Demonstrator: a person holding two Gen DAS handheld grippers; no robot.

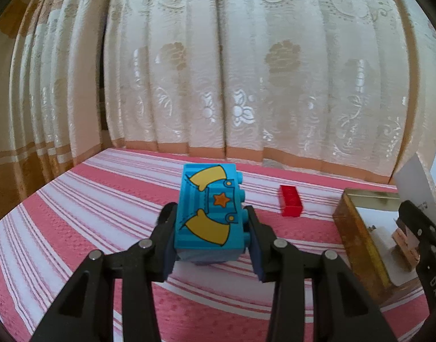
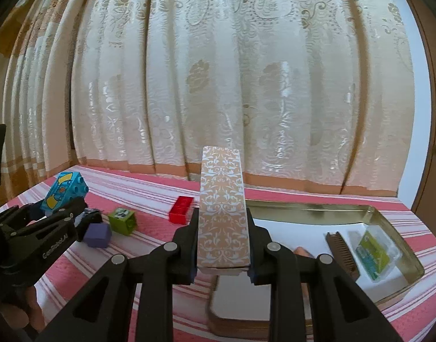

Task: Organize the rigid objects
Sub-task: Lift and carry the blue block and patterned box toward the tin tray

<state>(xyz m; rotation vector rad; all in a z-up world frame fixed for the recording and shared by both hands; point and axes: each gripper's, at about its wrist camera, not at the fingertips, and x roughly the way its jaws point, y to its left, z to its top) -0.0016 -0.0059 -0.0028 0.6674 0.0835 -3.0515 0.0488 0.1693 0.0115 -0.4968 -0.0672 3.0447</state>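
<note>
My left gripper [image 1: 208,228] is shut on a blue toy brick [image 1: 209,208] with yellow sleeves and an orange star, held above the striped cloth; the brick also shows in the right wrist view [image 2: 64,191]. My right gripper [image 2: 222,245] is shut on a tall beige box with a white floral pattern [image 2: 222,208], held upright over the gold tin tray [image 2: 312,209]. A red brick [image 1: 290,201] lies on the cloth beyond the left gripper and also shows in the right wrist view [image 2: 181,205].
A green cube [image 2: 122,221] and a purple cube [image 2: 97,235] lie left of the tray. The tray holds a brown comb [image 2: 342,249] and a clear packet [image 2: 376,249]. The tray [image 1: 357,228] also shows at the right of the left wrist view. A curtain [image 2: 218,85] hangs behind.
</note>
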